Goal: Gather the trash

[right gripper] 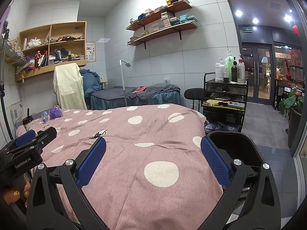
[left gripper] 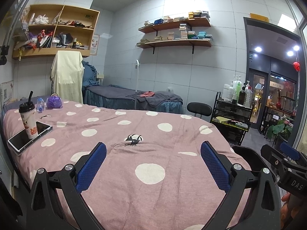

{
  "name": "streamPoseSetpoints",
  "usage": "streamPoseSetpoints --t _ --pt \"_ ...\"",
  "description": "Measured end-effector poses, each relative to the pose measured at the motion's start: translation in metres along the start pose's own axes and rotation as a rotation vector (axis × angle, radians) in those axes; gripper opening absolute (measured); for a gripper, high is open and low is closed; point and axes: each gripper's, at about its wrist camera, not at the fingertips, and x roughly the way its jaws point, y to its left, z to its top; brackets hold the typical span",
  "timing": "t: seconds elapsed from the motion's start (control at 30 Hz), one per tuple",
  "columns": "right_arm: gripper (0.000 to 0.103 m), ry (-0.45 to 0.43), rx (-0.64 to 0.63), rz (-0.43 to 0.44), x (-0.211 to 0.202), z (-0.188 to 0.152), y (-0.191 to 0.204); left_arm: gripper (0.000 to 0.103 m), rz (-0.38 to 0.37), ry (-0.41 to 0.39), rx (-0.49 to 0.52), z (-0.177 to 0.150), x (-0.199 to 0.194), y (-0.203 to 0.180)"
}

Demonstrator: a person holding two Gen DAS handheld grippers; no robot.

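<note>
A pink bed [left gripper: 153, 172] with white dots fills both views. At its far left stand a drink cup [left gripper: 28, 121] with a black lid and straw, a small clear plastic bottle [left gripper: 40, 105] and a crumpled purple wrapper [left gripper: 54, 101]. They also show in the right wrist view: the cup [right gripper: 27, 125], the bottle [right gripper: 44, 117], the wrapper [right gripper: 55, 112]. A black trash bin [right gripper: 236, 149] stands at the bed's right edge, just behind my right finger. My left gripper [left gripper: 153, 163] is open and empty above the bed. My right gripper [right gripper: 153, 163] is open and empty, to the right of the left one.
The cup rests on a tablet [left gripper: 28, 137]. A small black scrap [left gripper: 133, 140] lies mid-bed. A black cart [right gripper: 224, 99] with bottles and a black stool [right gripper: 193, 94] stand right of the bed. A second bed [right gripper: 138, 94] is behind. An open doorway [right gripper: 264, 57] is at right.
</note>
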Motion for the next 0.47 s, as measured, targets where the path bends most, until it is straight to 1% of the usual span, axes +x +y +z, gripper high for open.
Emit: streamPoseSetpoints --t 0.13,0.47 --pt "0.097 0.0 0.0 -0.005 -0.0006 -0.0005 0.0003 0.097 0.002 -0.007 -0.003 -0.0007 -0.0006 -0.0009" --pt "0.097 0.013 0.007 -0.005 0.0021 -0.0012 -0.0006 0.097 0.012 0.005 0.018 -0.0019 0.0009 -0.0063"
